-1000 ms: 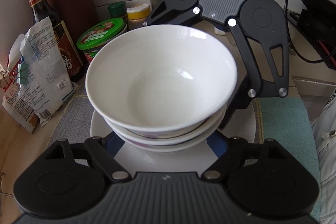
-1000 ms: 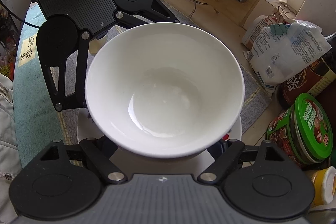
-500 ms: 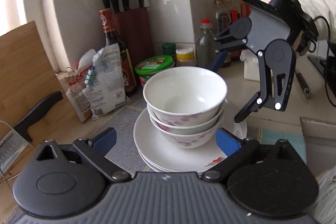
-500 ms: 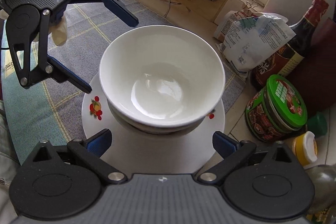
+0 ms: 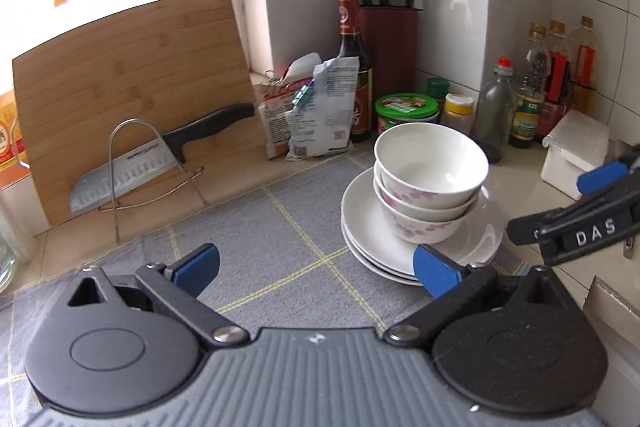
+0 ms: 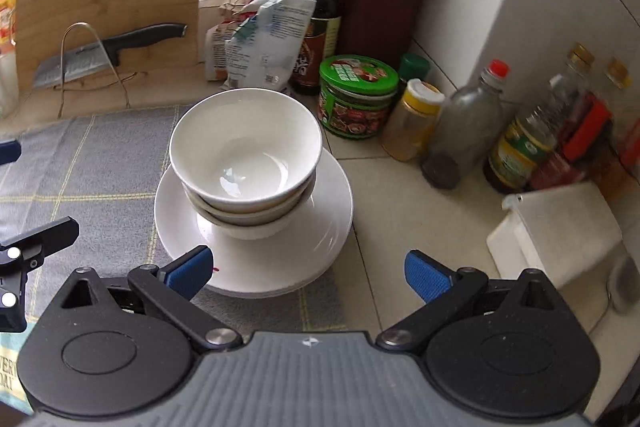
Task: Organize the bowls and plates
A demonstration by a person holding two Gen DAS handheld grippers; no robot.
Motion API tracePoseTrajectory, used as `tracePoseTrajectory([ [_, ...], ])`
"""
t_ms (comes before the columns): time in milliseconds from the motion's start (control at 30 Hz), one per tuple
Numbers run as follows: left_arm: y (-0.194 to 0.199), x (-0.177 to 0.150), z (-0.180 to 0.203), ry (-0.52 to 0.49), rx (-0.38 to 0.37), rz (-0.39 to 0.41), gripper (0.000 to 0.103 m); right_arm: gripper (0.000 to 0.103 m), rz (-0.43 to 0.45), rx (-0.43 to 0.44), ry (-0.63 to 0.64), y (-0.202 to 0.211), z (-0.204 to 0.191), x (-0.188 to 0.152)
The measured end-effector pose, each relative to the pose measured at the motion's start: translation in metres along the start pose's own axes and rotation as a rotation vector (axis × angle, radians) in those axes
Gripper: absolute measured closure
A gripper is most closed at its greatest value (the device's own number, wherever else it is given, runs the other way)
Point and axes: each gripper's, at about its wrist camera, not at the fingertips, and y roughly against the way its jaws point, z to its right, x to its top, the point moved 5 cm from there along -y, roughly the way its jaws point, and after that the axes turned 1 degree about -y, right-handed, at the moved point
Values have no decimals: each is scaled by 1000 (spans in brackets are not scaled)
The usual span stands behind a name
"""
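Bowl stack [image 6: 245, 163] sat nested on plate stack [image 6: 320, 223], at edge of grey mat [image 5: 256, 247] on worktop [image 6: 416, 211]. Right tool [image 6: 307, 273] faced it nearly straight ahead, near; left tool [image 5: 316, 267] had it ahead-right. Both tools wide after just opening, nothing between pads. Right looked nearer.

The grey checked mat [image 5: 280, 227] lies bare on the window side of the plate stack [image 6: 320, 211], so a gripper can pass there freely. Behind the stack stand a green-lidded tin [image 6: 358, 95], a yellow-capped jar [image 6: 416, 121] and several bottles [image 6: 464, 131], close together along the wall. A white box [image 6: 560, 227] blocks the tiled counter on the other side; the gap between it and the plates looks passable, though the picture is blurred there. The knife rack [image 5: 136, 163] stands well apart.
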Motion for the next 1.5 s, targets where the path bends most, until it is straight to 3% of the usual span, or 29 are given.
tracePoseTrajectory([
  [200,19,-4,-1,14,-3,-6,1,0,34,-23,-109,31,-18,-22],
  [433,36,-2,-1,18,6,7,1,0,83,-38,-123,52,-28,-25],
  [1500,41,-1,-5,57,4,-6,1,0,111,-32,-128,60,-30,-21],
])
